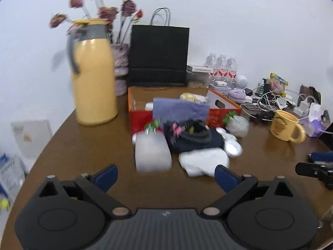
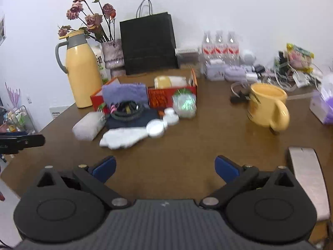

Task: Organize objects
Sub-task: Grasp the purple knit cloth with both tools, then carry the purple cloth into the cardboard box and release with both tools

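1. Left wrist view shows the left gripper (image 1: 165,174) with its jaws spread wide and nothing between them, hovering over bare table (image 1: 83,145) short of the box (image 1: 141,118); likely it is set wide so as to take a bulky item.
2. The right gripper (image 2: 165,166) is also spread wide and empty, nearer the camera than the box (image 2: 166,96) and to its right.
3. The things to sort lie in a heap just in front of the box: a white block (image 1: 153,153), a white cloth (image 1: 204,161), a dark cloth (image 1: 195,141) with a coiled cable (image 2: 127,112) on it, and round lids (image 2: 155,130).
4. A purple towel (image 1: 180,109) hangs over the box's front wall, half in, half out.
5. The box stands open, so it is probably where the heap belongs.
6. A flask (image 1: 93,79) stands left of the box, a black bag (image 1: 159,56) behind it, and a mug (image 2: 267,106) well to its right, clear of the heap.
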### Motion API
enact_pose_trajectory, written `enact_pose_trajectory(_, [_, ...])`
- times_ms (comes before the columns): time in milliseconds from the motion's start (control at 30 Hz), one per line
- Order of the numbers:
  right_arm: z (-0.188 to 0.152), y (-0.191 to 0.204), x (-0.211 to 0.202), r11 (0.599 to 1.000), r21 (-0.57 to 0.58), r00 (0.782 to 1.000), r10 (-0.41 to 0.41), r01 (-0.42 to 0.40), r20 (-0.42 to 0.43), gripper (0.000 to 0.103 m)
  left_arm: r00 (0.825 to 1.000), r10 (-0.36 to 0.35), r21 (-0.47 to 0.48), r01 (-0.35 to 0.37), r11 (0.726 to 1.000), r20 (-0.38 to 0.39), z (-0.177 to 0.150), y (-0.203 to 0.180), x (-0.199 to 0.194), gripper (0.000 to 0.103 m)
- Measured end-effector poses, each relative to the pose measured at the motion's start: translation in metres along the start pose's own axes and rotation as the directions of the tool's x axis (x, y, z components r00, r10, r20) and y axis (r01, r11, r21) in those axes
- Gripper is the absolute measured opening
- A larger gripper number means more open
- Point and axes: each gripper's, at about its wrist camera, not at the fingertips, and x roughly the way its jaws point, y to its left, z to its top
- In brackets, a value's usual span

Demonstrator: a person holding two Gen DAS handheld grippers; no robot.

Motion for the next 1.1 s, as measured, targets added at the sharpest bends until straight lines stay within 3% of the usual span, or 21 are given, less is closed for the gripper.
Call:
enact_pose_trajectory(100, [0.02,0.008,0.042,0.998,-0.055,1.0,0.015,-0.014,0.02,0.095,0.998,0.049,0.034,-0.049,0.998,0.028,0.025,0.004,0.057,0.094])
enact_pose_trajectory(167, [0.037,0.013,0.075,0.996,-0.085,0.999,0.031,-0.028,0.027,0.085,0.998,0.026,0.035,-0.028,0.999,0.049,0.042,0.008,0.093,0.091])
enact_pose_trajectory(267, [0.061,0.02,0.126,0.992,-0.119,0.995,0.053,-0.043,0.082,0.083,1.0,-0.009,-0.001,0.009,1.0,0.028,0.065,0.014,0.144,0.086])
enact_pose_trajectory(433, [0.089,0.036,0.194,0.98,-0.182,0.989,0.096,-0.075,0.111,0.071,0.999,-0.03,0.056,0.028,0.998,0.036,0.075,0.005,0.184,0.075])
enact_pose_trajectory(467, [0.091,0.039,0.206,0.979,-0.193,0.99,0.092,-0.069,0.111,0.064,0.999,-0.026,0.062,0.023,0.998,0.047,0.074,0.004,0.187,0.07])
enact_pose_trajectory(500, [0.094,0.041,0.216,0.978,-0.196,0.991,0.086,-0.065,0.103,0.059,0.998,-0.013,0.076,0.008,0.997,0.068,0.072,0.001,0.187,0.056])
enact_pose_trajectory(567, [0.096,0.045,0.23,0.975,-0.215,0.992,0.086,-0.065,0.091,0.039,0.996,0.005,0.105,-0.014,0.994,0.085,0.07,-0.004,0.186,0.034])
enact_pose_trajectory(600, [0.096,0.047,0.233,0.973,-0.226,0.992,0.072,-0.047,0.103,0.033,0.996,0.016,0.116,-0.026,0.993,0.086,0.07,-0.007,0.185,0.024])
enact_pose_trajectory(633, [0.095,0.048,0.233,0.971,-0.235,0.992,0.063,-0.035,0.113,0.017,0.996,0.019,0.119,-0.029,0.993,0.084,0.072,-0.009,0.184,0.02])
enact_pose_trajectory(700, [0.096,0.049,0.231,0.971,-0.236,0.992,0.052,-0.024,0.115,0.01,0.999,0.008,0.105,-0.013,0.994,0.047,0.075,-0.012,0.181,0.011])
enact_pose_trajectory(767, [0.1,0.047,0.222,0.974,-0.223,0.989,0.063,-0.033,0.132,0.007,0.999,0.008,0.09,-0.012,0.996,0.044,0.081,-0.014,0.173,0.009])
enact_pose_trajectory(967, [0.128,0.052,0.155,0.97,-0.242,0.961,0.08,-0.014,0.264,0.006,0.986,-0.067,0.07,0.057,0.996,0.15,0.106,-0.025,0.102,0.008])
enact_pose_trajectory(1100, [0.14,0.053,0.094,0.968,-0.248,0.953,0.106,-0.034,0.283,0.006,0.985,-0.117,0.046,0.112,0.993,0.125,0.109,-0.032,0.044,0.008])
